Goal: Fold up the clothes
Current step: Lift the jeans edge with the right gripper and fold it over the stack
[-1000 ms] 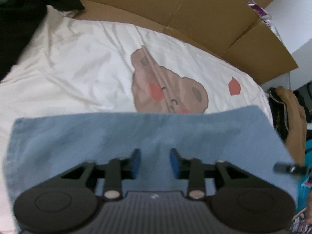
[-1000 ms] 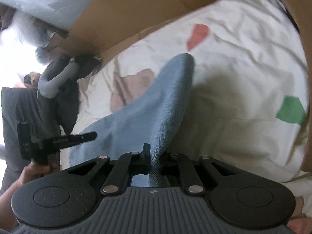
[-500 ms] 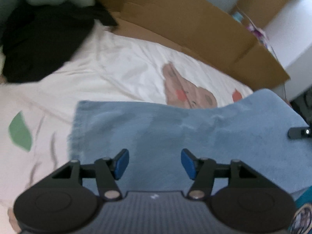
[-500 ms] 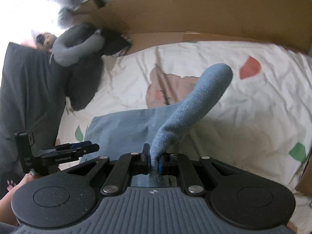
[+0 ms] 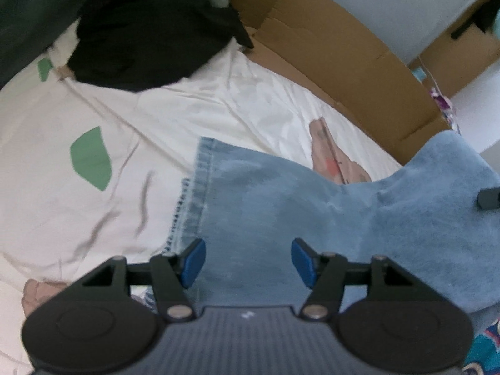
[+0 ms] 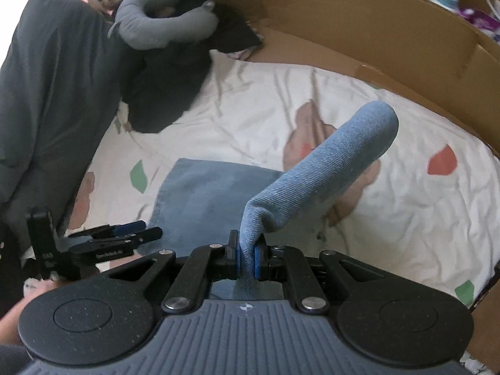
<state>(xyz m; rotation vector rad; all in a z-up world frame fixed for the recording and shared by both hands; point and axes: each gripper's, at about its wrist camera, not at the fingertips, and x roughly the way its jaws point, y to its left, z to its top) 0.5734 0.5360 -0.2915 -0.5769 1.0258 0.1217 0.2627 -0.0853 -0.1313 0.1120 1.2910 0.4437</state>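
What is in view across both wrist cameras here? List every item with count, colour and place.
jeans: one, light blue, flat on the sheet, one end lifted in a fold.
bed sheet: one, cream with green, red and brown prints, under the jeans.
black garment: one, heaped at the sheet's far left corner.
neck pillow: one, grey, on the dark heap at far left.
dark grey fabric: one, along the sheet's left edge.
cardboard: brown panels standing behind the sheet.
left tool: black with blue pads, open above the jeans, gripping nothing.
right tool: black with blue pads, shut on the lifted jeans fold.
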